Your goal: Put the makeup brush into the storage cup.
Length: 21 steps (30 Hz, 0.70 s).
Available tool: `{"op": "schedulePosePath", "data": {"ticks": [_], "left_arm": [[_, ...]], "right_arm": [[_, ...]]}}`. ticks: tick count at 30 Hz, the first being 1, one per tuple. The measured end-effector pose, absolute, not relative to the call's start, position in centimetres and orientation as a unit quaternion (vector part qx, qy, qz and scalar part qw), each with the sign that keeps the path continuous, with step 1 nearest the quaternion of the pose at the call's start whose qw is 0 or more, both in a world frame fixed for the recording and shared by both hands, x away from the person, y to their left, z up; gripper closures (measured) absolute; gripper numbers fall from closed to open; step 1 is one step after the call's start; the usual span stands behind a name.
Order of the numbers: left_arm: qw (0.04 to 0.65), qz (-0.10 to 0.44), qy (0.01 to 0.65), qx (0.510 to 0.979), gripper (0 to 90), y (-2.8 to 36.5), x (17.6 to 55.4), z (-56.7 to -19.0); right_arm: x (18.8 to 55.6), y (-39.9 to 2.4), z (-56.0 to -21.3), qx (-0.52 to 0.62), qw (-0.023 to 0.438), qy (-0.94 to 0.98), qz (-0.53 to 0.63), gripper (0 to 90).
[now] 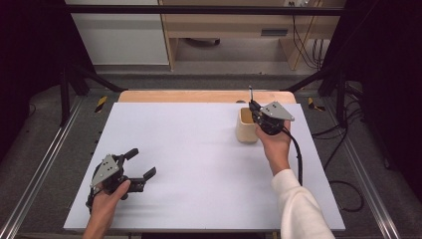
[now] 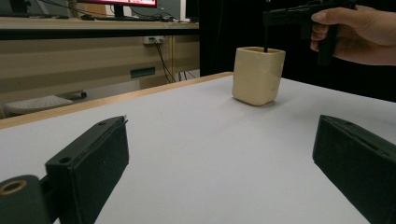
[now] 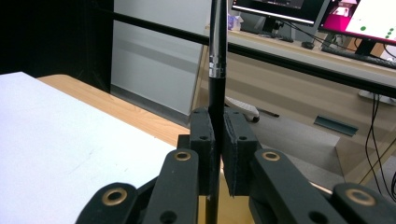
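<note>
Pen [image 3: 217,56] stands upright, pinched between the closed jaws of the right gripper [image 3: 218,140], its lower end reaching down into the cream cup [image 1: 247,130] directly beneath that gripper. It looks slim and black, with a silver band partway up. Letting go seems the only step left. Well apart, the left gripper [image 1: 141,163] rests wide open and empty on the white table [image 1: 199,164].

place: lab or office workroom | signs: lit computer monitors [image 3: 299,11] on long wooden desk [image 3: 327,51]; black metal rig frame [image 1: 199,10]; loose black floor cables [image 1: 343,149]
</note>
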<state>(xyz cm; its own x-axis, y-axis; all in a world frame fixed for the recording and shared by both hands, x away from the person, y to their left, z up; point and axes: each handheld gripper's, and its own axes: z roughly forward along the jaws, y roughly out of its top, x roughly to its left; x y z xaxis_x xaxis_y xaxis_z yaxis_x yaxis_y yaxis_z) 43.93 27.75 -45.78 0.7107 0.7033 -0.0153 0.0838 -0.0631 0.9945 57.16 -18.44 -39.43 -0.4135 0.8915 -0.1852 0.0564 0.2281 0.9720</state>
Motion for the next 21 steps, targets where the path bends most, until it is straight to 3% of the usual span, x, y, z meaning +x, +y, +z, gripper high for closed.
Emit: {"op": "schedulePosePath", "data": {"ticks": [21], "left_arm": [[0.621, 0.249, 0.289, 0.685, 3.5, 27.84, 43.94, -45.77]], "right_arm": [[57.18, -18.01, -39.94, 0.359, 0.388, 0.683, 0.505, 80.4]]}}
